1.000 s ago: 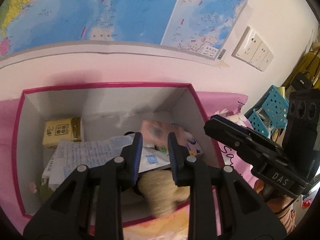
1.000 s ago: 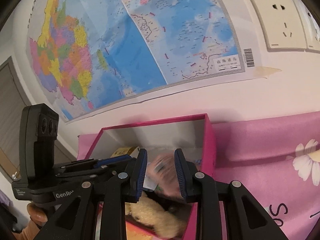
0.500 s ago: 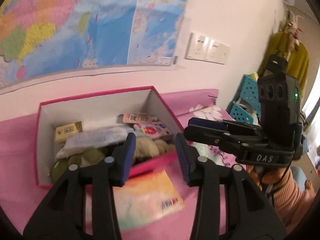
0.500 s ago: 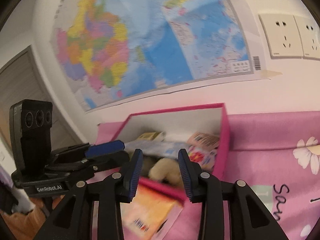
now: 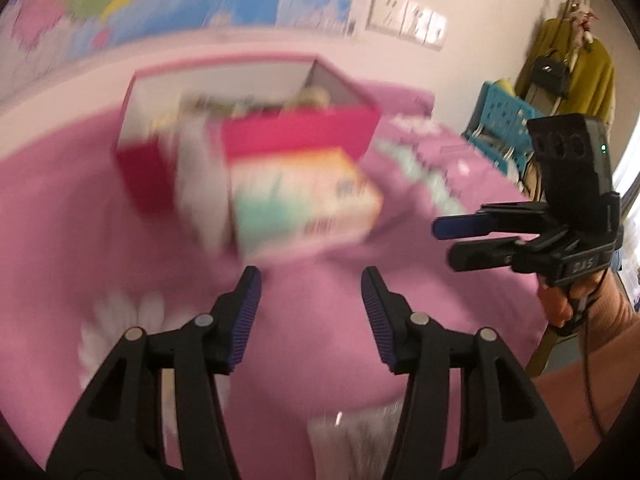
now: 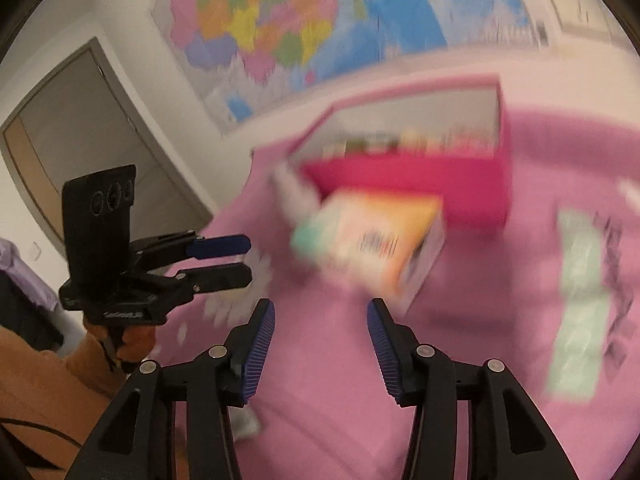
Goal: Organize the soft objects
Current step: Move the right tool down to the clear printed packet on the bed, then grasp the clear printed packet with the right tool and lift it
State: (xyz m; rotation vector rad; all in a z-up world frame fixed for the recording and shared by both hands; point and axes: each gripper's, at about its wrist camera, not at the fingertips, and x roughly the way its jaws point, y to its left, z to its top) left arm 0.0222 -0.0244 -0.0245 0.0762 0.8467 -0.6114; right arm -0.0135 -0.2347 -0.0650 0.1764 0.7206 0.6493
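Both views are blurred by motion. A pink box [image 5: 296,140] with white inner walls sits on the pink cloth near the wall, holding several soft items; it also shows in the right wrist view [image 6: 408,176]. A colourful soft pack [image 5: 304,204] lies on the cloth just in front of the box, seen too in the right wrist view [image 6: 372,240]. My left gripper [image 5: 311,292] is open and empty, back from the pack. My right gripper [image 6: 321,322] is open and empty, likewise short of the pack. Each gripper appears in the other's view [image 5: 520,236] [image 6: 188,260].
A pink flowered cloth [image 5: 320,360] covers the surface. A map [image 6: 304,20] and wall sockets [image 5: 408,26] are on the wall behind. A teal basket [image 5: 500,116] and hanging yellow clothes [image 5: 576,68] stand at the right. A door [image 6: 80,128] is at the left.
Both grippers have pulled back from inside the box and opened wide. The soft toy and packets stay in the box. The colourful pack has come into view in front of it.
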